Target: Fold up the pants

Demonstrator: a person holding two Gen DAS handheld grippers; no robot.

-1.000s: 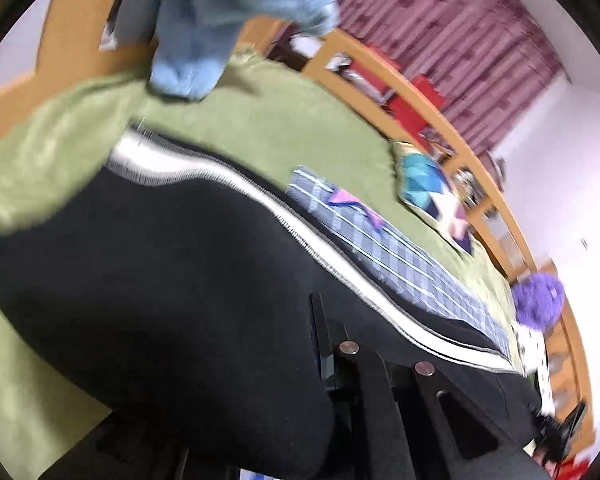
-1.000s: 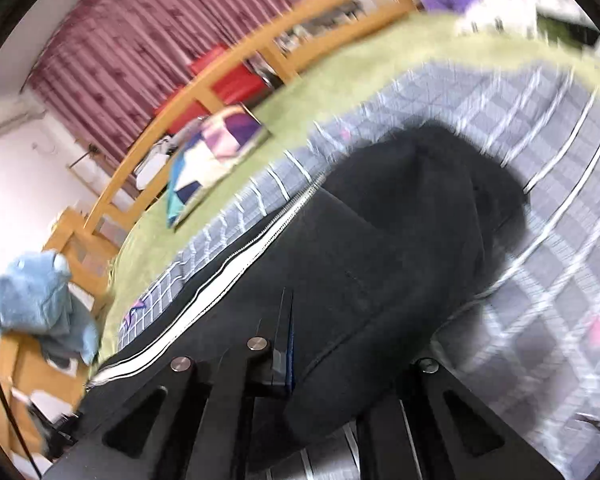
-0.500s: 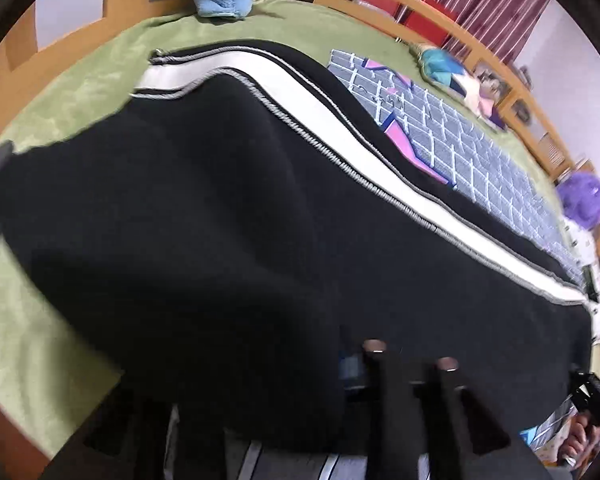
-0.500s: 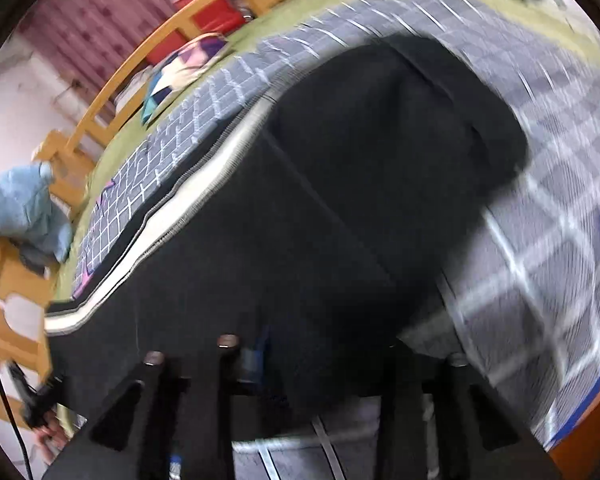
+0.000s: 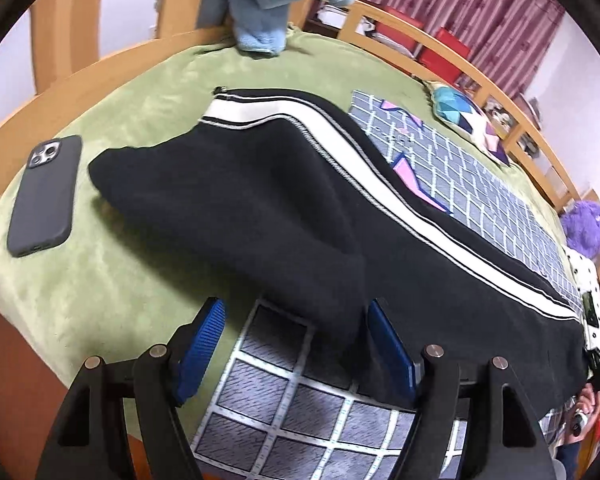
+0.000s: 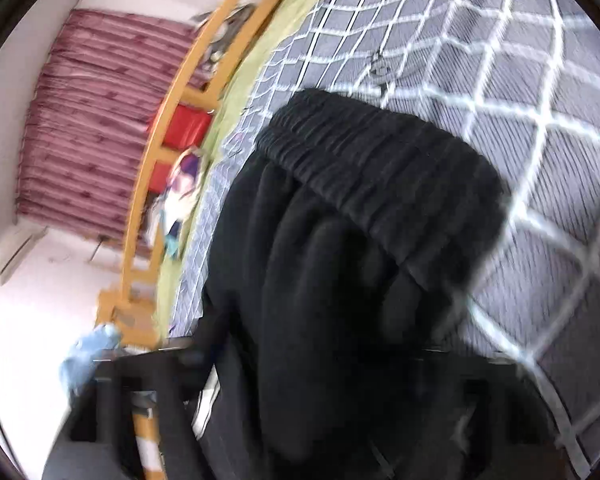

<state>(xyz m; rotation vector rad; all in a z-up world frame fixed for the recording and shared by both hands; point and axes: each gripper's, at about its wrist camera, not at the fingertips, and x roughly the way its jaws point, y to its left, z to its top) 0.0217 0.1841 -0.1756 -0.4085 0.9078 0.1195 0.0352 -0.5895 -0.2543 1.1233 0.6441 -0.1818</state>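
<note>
Black pants (image 5: pixel 260 200) with a white side stripe lie lengthwise on the bed, one leg folded over the other. My left gripper (image 5: pixel 296 344) hovers at the near edge, its jaws opening. The blue pads (image 5: pixel 202 344) stand apart on either side of the folded black edge without pressing it. The right wrist view is blurred. In it the gathered waistband (image 6: pixel 380 168) sits on the grey checked blanket (image 6: pixel 540 120), and pleats of black cloth run down into my right gripper (image 6: pixel 320 392). Its jaws are closing on that bunch; the pads are hidden.
A dark phone (image 5: pixel 44 196) lies on the green bed cover (image 5: pixel 100 288) at left. A blue plush (image 5: pixel 268 12) hangs at the headboard. Along the wooden rail (image 5: pixel 440 52) lie a patterned cushion (image 5: pixel 464 120) and a purple plush (image 5: pixel 584 228).
The left jaws have let go of the pants edge and spread wide, and the phone has come into view. The right view has rolled, and the waistband now bunches toward that gripper.
</note>
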